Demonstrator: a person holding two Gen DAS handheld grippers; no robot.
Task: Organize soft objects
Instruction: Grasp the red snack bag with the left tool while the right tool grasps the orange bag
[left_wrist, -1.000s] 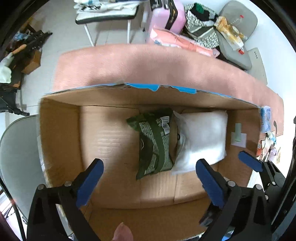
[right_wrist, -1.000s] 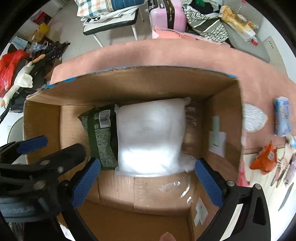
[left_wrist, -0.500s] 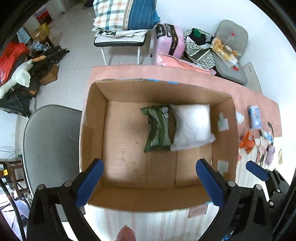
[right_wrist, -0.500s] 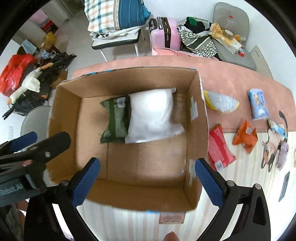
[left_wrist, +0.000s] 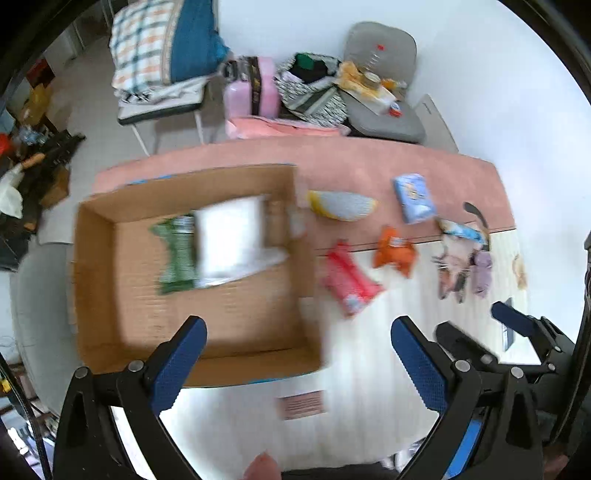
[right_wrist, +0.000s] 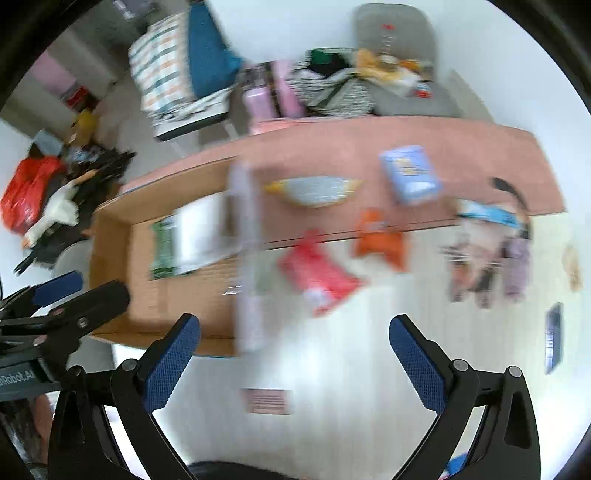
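Hovering high over the table, both grippers empty, between a drop and the next pick by the look of it.

Left gripper (left_wrist: 295, 350) gaping wide, nothing between the jaws, hanging above the near right corner of the box (left_wrist: 110, 295). Lying inside the box, ahead and left of those jaws: a green packet (left_wrist: 173, 254) touching a white pillow pack (left_wrist: 231, 236) on its right. Both blurred, details not readable.

Waiting outside the box, ahead and right of the left jaws, on the cloth: a red packet (left_wrist: 347, 280) just beside the box wall, a silver-yellow pouch (left_wrist: 341, 205) farther off, an orange packet (left_wrist: 393, 251), a blue pack (left_wrist: 413, 197), then a small heap of soft bits (left_wrist: 465, 258) at far right.

Right gripper (right_wrist: 293, 349) likewise spread fully, gripping nothing, pointing almost straight at the red packet (right_wrist: 317, 273) lying ahead between its jaws.

Sorting looking partly done: two in, several out. Next move likely calling for lowering the right gripper onto the red packet, straddling its narrow width, pinching gently to avoid crushing, then carrying left over the box wall.
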